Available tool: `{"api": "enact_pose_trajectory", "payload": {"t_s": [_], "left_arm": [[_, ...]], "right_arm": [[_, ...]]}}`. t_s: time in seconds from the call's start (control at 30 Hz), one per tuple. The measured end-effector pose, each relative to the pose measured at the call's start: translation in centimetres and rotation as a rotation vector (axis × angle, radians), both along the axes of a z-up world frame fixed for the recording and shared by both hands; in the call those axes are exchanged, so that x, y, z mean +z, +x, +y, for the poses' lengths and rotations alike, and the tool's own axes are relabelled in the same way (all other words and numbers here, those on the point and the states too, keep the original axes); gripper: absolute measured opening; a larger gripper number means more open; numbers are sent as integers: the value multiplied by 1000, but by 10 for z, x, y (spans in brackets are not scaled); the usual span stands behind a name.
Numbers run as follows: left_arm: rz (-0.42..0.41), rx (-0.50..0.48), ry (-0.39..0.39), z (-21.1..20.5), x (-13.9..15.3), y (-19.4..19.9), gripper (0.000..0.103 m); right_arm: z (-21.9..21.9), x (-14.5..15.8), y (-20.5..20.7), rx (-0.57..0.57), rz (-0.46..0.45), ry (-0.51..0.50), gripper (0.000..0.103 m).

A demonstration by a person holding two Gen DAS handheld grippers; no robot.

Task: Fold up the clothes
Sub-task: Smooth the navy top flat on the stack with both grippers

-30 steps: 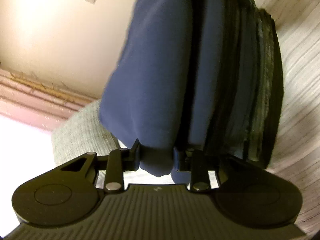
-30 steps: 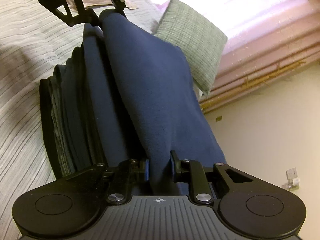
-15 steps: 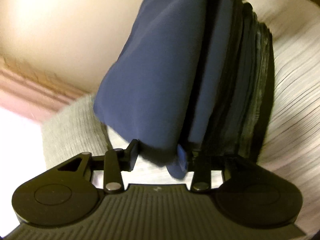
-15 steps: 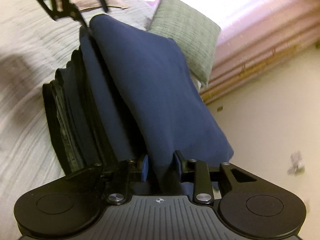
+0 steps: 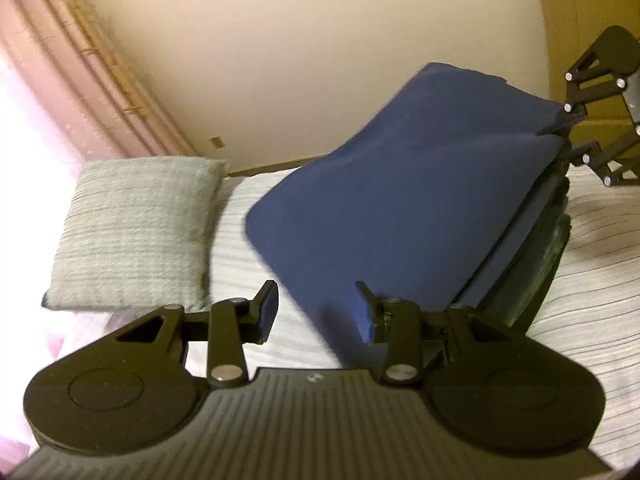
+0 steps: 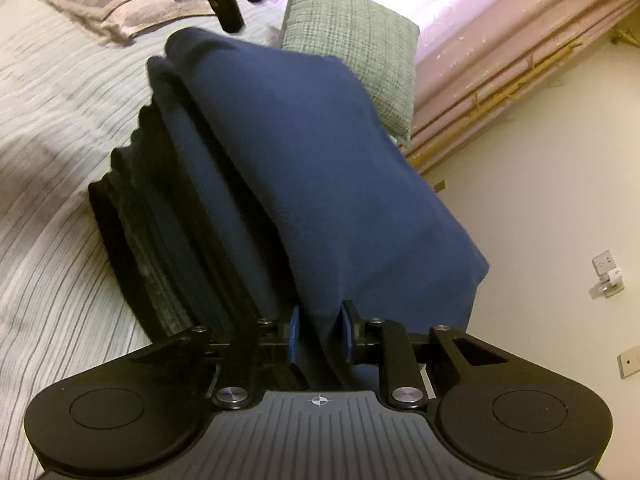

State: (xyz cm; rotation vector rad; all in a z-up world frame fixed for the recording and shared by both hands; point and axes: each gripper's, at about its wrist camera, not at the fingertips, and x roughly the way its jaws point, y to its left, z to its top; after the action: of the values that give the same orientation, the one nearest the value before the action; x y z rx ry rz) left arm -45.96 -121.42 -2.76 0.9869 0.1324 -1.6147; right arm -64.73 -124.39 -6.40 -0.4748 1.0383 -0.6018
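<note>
The folded navy garment [image 6: 304, 168] sits atop a stack of dark folded clothes [image 6: 132, 232] on the striped bed [image 6: 48, 120], with open bedding along the stack's free side and a grey-green cushion [image 5: 136, 228] just beyond its other side. The right gripper [image 6: 319, 334] has its fingers closed on the garment's near edge, while the left gripper [image 5: 316, 310] has its fingers spread wide with nothing between them, just off the far end. The stack's lower layers are dark and hard to tell apart; beyond lie a pale wall [image 5: 300, 80] and pink curtain [image 6: 500, 40].
</note>
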Motion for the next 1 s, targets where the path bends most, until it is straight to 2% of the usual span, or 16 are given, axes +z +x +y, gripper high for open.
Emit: {"api": "enact_pose_trajectory", "payload": {"t_s": [0.13, 0.17, 0.2, 0.23, 0.3, 0.4, 0.47, 0.53, 0.63, 0.73, 0.87, 1.0], "left_arm": [[-18, -45, 62, -11, -25, -18, 34], [-24, -48, 64, -13, -29, -21, 34], [-30, -50, 66, -15, -32, -23, 33], [-31, -46, 69, -17, -33, -24, 32], [-27, -40, 77, -19, -34, -22, 32], [3, -28, 83, -22, -27, -16, 32], [36, -10, 76, -23, -19, -10, 33], [70, 25, 52, -22, -8, -7, 33], [138, 71, 80, -36, -3, -2, 33], [171, 101, 181, -43, -20, 2, 33], [206, 116, 196, -24, -36, -1, 33], [209, 120, 211, -15, -40, -4, 33]], "right_arm": [[-7, 16, -6, -12, -26, 31, 21], [-8, 23, -8, -18, -41, 50, 31], [-8, 31, -11, -25, -60, 74, 48], [-9, 42, -14, -30, -93, 105, 51], [-11, 64, -20, -43, -181, 170, 50], [-41, 91, -21, -114, -358, 314, 50], [-73, 98, -20, -194, -472, 425, 50], [-104, 91, -17, -246, -525, 496, 50], [-130, 61, -12, -272, -472, 604, 50], [-118, 41, -20, -263, -454, 600, 50], [-97, 34, -29, -269, -455, 603, 50], [-106, 46, -26, -276, -481, 599, 50]]}}
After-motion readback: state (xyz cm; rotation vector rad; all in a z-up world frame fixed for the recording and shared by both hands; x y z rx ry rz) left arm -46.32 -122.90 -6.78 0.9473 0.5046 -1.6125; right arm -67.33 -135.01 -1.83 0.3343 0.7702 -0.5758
